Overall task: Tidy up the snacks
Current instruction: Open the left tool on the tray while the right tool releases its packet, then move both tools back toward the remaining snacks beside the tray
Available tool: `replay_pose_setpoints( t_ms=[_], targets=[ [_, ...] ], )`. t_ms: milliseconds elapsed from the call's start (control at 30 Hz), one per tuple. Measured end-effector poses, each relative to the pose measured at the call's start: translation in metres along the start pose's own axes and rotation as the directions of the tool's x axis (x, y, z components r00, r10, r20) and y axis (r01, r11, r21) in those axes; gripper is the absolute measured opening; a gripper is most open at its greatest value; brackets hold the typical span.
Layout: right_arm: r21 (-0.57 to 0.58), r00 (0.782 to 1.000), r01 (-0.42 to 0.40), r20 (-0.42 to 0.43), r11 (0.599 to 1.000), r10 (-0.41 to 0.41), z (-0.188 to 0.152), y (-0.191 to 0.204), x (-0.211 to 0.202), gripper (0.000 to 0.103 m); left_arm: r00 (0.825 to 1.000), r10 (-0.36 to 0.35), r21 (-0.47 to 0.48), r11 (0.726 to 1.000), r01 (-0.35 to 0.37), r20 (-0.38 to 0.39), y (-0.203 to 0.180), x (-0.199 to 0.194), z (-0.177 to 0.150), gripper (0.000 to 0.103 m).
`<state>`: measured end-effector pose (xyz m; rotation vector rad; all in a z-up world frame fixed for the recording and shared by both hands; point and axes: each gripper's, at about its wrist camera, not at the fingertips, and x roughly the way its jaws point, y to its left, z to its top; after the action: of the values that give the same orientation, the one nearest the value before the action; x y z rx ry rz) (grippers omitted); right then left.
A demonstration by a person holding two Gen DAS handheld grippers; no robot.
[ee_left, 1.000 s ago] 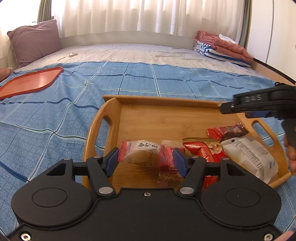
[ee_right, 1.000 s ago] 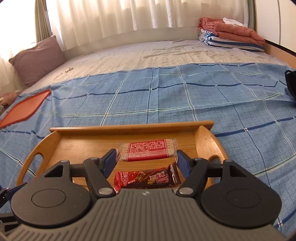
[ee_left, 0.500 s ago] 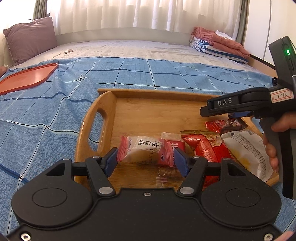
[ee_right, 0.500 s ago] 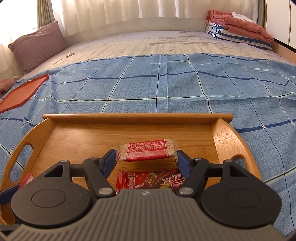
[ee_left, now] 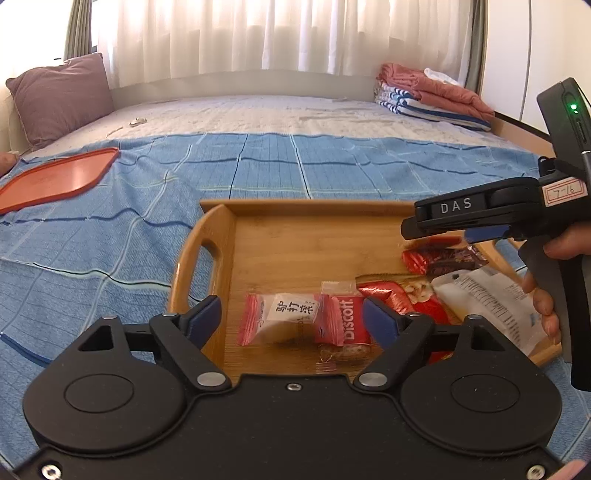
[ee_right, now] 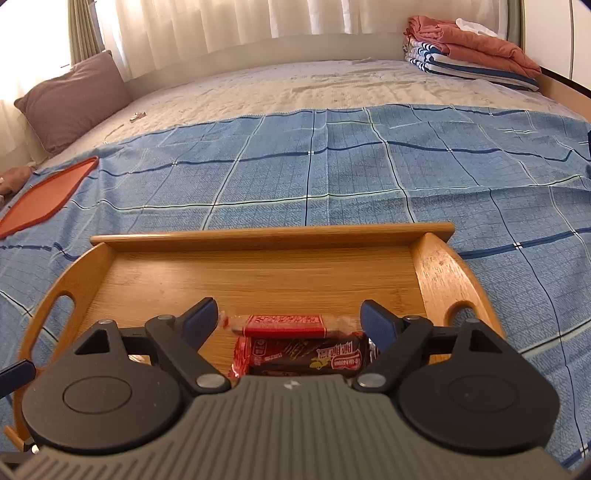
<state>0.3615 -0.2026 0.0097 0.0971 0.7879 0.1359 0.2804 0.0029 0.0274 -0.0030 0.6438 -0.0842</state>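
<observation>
Blue checked blanket — honey-brown tray — red-orange lid.

Bright daylight glows through the curtains; fisheye bending at edges, slight blur nearby.

My left gripper is opening, its pads now clear of the pink-and-white packet they pinched. My right gripper is opening too, freeing the red wafer pack onto the chocolate bar.

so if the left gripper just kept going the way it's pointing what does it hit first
Most likely the pink-and-white snack packet lying in the wooden tray, between the opening fingers of the left gripper. Depth is hard to judge; the red Biscoff packet beside it could be touched too.
</observation>
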Motion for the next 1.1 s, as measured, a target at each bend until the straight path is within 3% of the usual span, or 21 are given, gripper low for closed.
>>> replay_pose_setpoints(
  t_ms=[467, 767, 1100],
  targets=[
    [-0.023, 0.994, -0.069, 0.082, 0.997, 0.071, -0.013, -0.003, -0.101, 0.093, 0.997, -0.064, 0.002, 0.998, 0.064, 0.047, 0.002, -0.085, 0.001, 0.092],
    [-0.042, 0.985, -0.113, 0.129, 0.993, 0.118, -0.069, -0.010, -0.175, 0.095, 0.993, -0.094, -0.030, 0.995, 0.096, 0.068, 0.012, -0.154, -0.026, 0.094],
    [-0.083, 0.982, -0.034, 0.181, 0.996, 0.049, -0.137, -0.024, -0.223, 0.098, 0.995, -0.084, -0.023, 0.996, 0.085, 0.059, 0.021, -0.190, -0.072, 0.095]
  ],
)
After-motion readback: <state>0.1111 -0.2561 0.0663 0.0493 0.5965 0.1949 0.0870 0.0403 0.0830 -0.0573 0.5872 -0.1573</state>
